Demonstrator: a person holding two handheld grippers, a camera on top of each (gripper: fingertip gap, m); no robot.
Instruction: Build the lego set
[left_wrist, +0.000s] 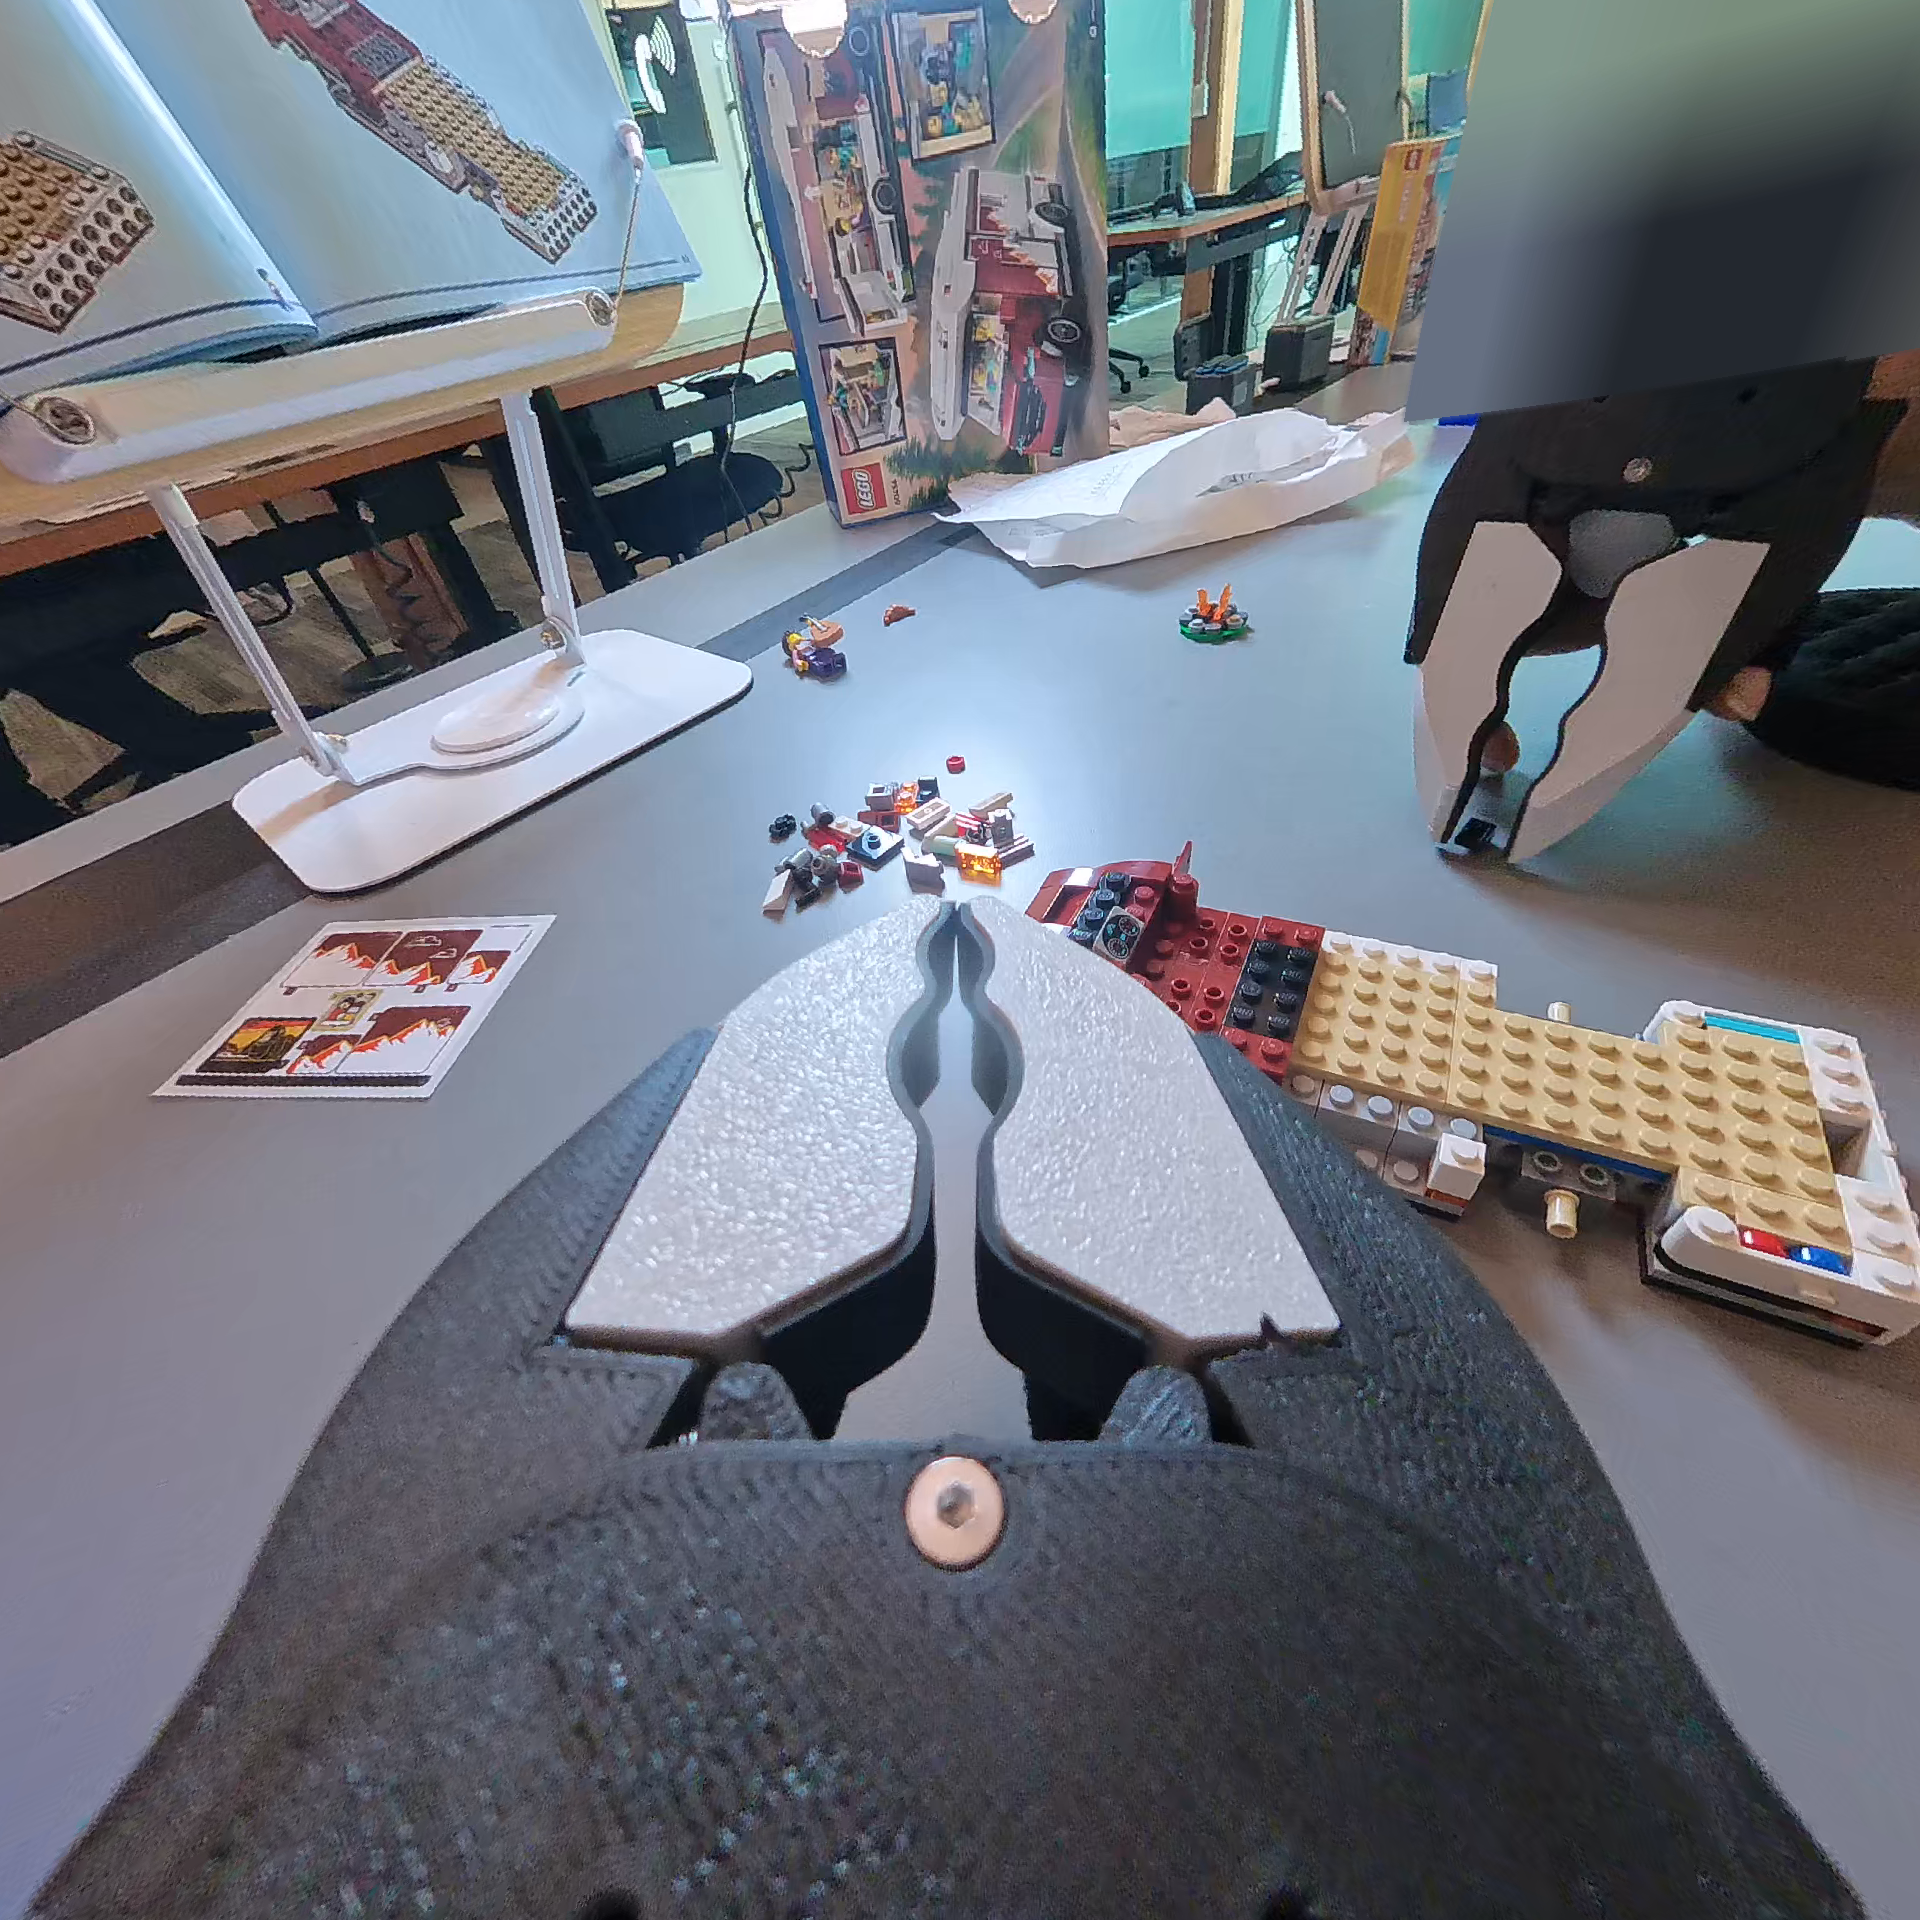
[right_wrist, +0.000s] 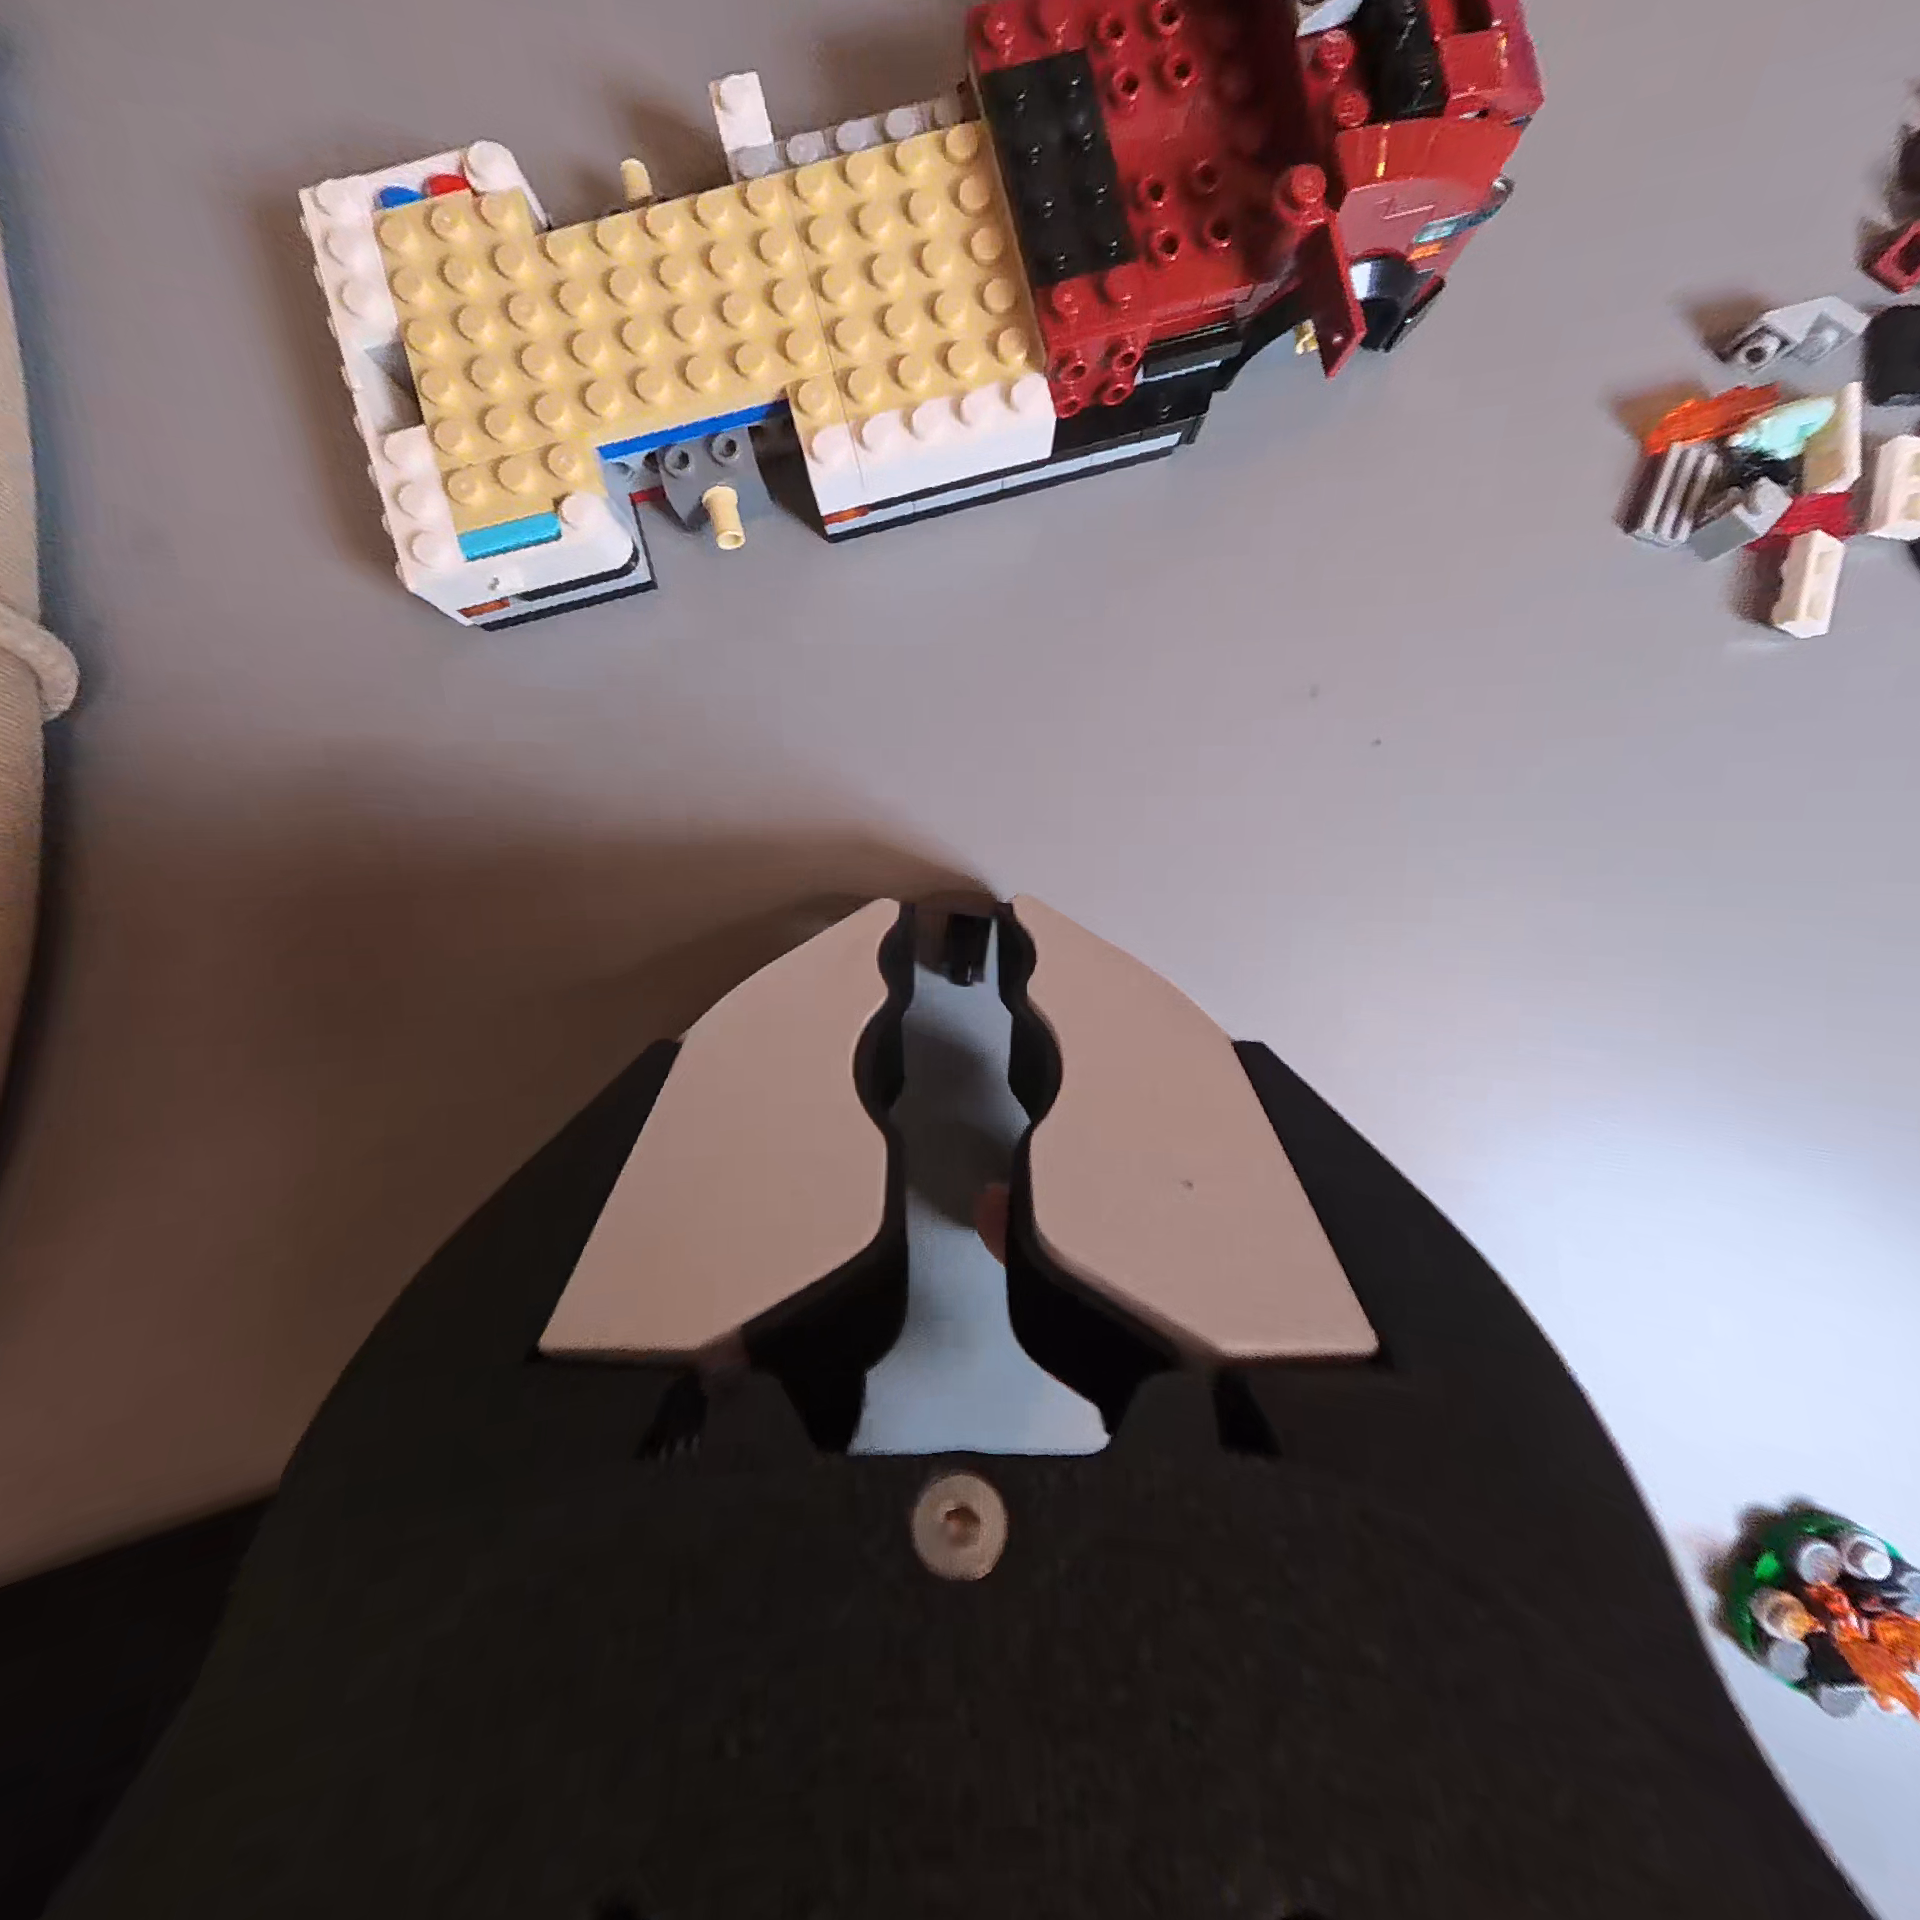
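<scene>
Your left gripper (left_wrist: 956, 912) hovers at frame centre, tips pressed together on nothing. At right, your right gripper (left_wrist: 1481, 831) pinches a small black piece (left_wrist: 1475, 831) (tips down on the table (left_wrist: 1195, 727)); lift it straight, gently.

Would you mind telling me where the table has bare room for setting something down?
Bare table lies between the brick vehicle and the right gripper, also between sticker sheet and left gripper. It is crowded around the loose bricks.
</scene>
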